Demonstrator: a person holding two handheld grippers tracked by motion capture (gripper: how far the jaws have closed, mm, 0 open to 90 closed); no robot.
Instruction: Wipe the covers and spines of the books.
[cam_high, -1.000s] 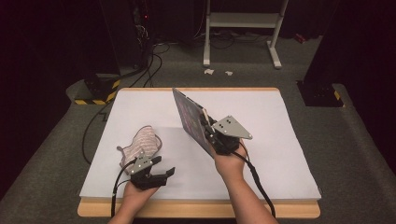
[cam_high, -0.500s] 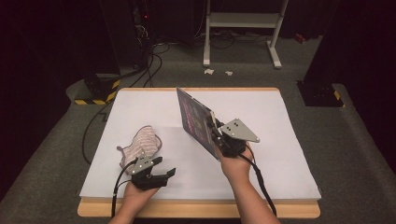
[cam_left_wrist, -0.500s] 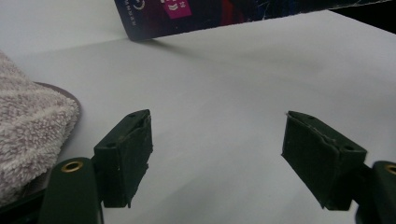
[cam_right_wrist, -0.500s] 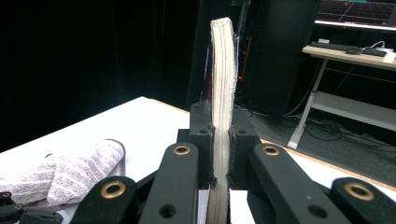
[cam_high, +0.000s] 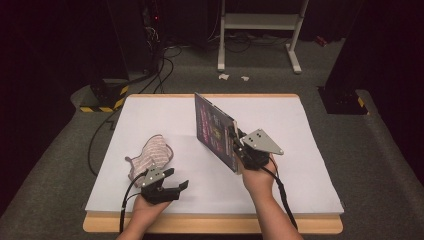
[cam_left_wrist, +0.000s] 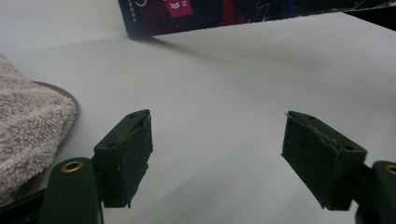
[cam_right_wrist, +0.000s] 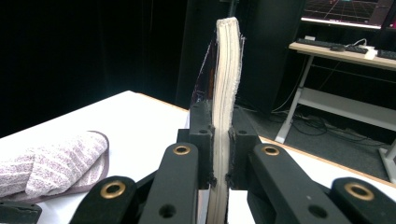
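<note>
Bare white surface (cam_high: 280, 190) lies ahead of the left gripper (cam_high: 172, 186). The towel (cam_high: 150, 156) crowds its left side; farther ahead, the upright book (cam_high: 214, 130) blocks passage.

Both grippers are black: the left gripper (cam_high: 172, 188) trails a black cable, the right gripper (cam_high: 236, 148) carries a grey three-cornered plate, brass-coloured rivets at the jaw links; forearms seemingly bare.
</note>
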